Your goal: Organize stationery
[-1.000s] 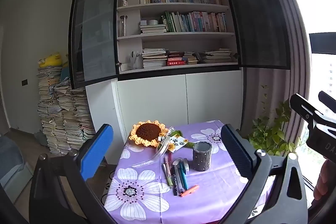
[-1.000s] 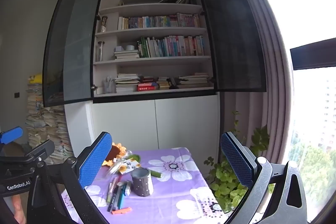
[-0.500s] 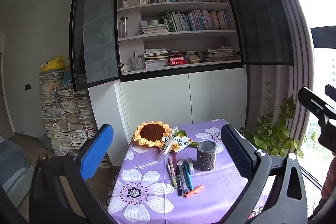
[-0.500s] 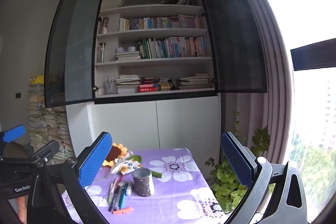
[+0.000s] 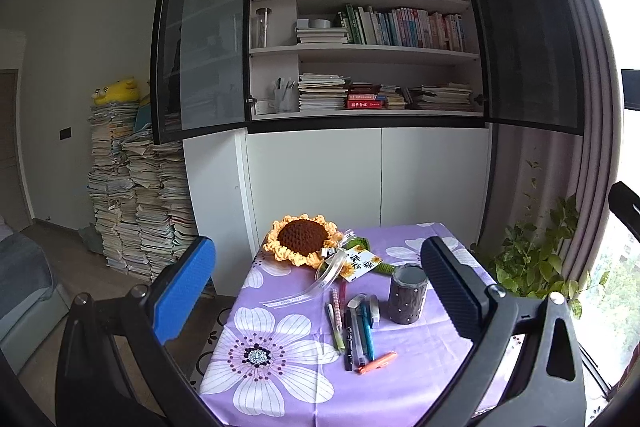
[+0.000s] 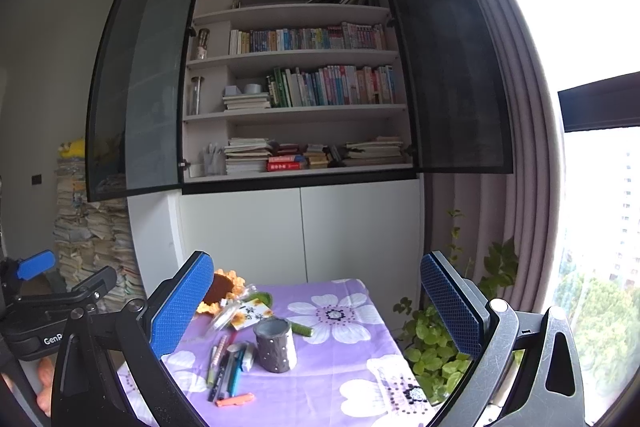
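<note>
Several pens [image 5: 352, 327] lie side by side on a purple flowered tablecloth [image 5: 400, 383], with an orange marker [image 5: 377, 362] across their near ends. A dark dotted pen cup [image 5: 406, 294] stands upright just right of them. The right wrist view shows the same pens [image 6: 226, 371], marker [image 6: 235, 399] and cup [image 6: 275, 345]. My left gripper [image 5: 320, 287] is open and empty, held back from the table. My right gripper [image 6: 318, 307] is open and empty too, above the table's near side. The left gripper's body [image 6: 56, 311] shows at the far left of the right wrist view.
A crocheted sunflower [image 5: 302, 239] with a ribbon and card [image 5: 360, 263] lies at the table's back. Behind stands a bookcase [image 5: 368, 27] with open dark glass doors. Stacked papers [image 5: 136, 195] rise at the left; a leafy plant [image 5: 532, 259] and a curtain stand at the right.
Both views have shifted slightly: the table sits a little further right and lower in the left wrist view. Both grippers stay open and empty. Nothing on the table has moved.
</note>
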The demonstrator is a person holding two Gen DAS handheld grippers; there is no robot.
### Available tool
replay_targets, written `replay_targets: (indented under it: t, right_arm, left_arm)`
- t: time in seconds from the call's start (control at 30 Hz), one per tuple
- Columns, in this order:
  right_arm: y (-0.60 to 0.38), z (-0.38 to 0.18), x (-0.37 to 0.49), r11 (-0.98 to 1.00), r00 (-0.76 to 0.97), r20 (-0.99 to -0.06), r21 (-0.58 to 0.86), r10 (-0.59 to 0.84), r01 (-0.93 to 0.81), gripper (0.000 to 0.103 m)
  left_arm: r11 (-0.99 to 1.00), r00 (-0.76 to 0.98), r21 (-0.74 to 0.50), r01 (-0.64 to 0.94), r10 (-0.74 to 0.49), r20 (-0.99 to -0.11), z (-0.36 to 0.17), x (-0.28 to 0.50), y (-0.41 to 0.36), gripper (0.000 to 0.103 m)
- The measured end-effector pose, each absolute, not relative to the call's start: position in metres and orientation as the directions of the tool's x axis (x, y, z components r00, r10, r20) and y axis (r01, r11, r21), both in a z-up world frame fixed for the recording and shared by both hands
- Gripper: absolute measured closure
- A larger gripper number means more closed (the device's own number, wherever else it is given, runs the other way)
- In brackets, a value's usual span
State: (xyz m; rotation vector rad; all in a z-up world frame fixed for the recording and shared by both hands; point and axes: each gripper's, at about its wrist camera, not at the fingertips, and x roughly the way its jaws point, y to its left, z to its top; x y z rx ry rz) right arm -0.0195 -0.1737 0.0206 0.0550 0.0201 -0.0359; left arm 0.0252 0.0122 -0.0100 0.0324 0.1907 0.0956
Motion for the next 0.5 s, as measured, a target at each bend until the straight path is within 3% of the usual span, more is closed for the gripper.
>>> replay_targets:
  t: [0.5]
  right_arm:
    - [-0.172, 0.017, -0.013, 0.997, 0.998, -0.042, 0.055, -0.045, 0.047, 0.0]
  left_arm:
    - [0.997, 0.973, 0.033, -0.076, 0.081, -0.216, -0.012, 0.036, 0.018, 0.001]
